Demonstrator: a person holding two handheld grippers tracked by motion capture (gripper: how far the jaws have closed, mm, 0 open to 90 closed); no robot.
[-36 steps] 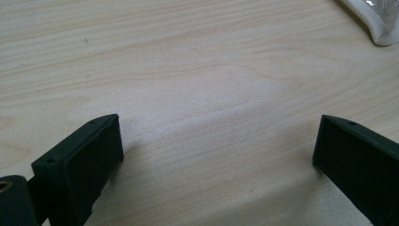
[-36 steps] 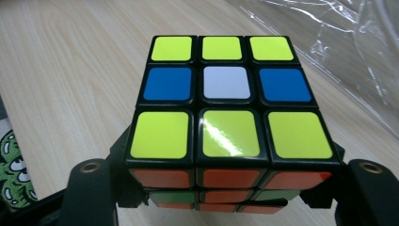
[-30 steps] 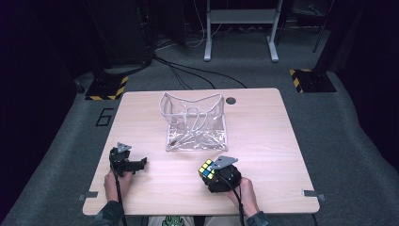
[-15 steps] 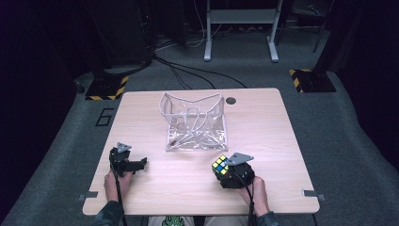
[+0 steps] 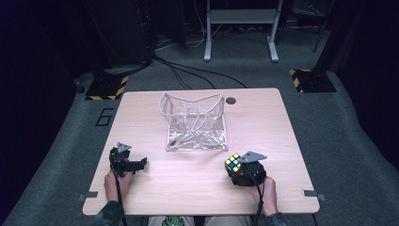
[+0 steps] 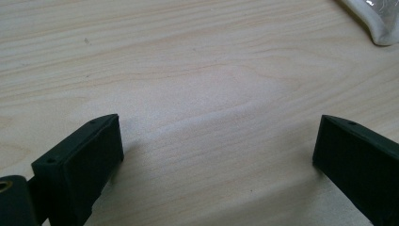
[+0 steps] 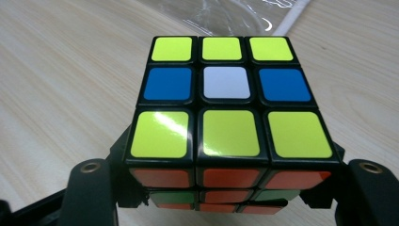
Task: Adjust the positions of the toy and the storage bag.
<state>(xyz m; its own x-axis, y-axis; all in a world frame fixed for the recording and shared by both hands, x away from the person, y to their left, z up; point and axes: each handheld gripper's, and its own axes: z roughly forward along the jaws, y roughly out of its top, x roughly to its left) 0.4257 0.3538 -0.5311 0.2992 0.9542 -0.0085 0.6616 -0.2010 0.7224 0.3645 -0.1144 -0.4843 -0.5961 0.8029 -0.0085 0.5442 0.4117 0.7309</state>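
Wooden table (image 5: 282,127): one cube (image 5: 233,162), one clear bag (image 5: 195,122), two grippers.

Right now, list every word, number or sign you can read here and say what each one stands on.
"6": a dark numeral on the grey floor, left of the table.
Nothing readable on the puzzle cube, the clear plastic bag or either gripper.

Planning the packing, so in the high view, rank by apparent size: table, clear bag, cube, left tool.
1. Table, largest by far.
2. Clear bag.
3. Left tool and cube: the tool looks slightly bigger, but too close to rank firmly.
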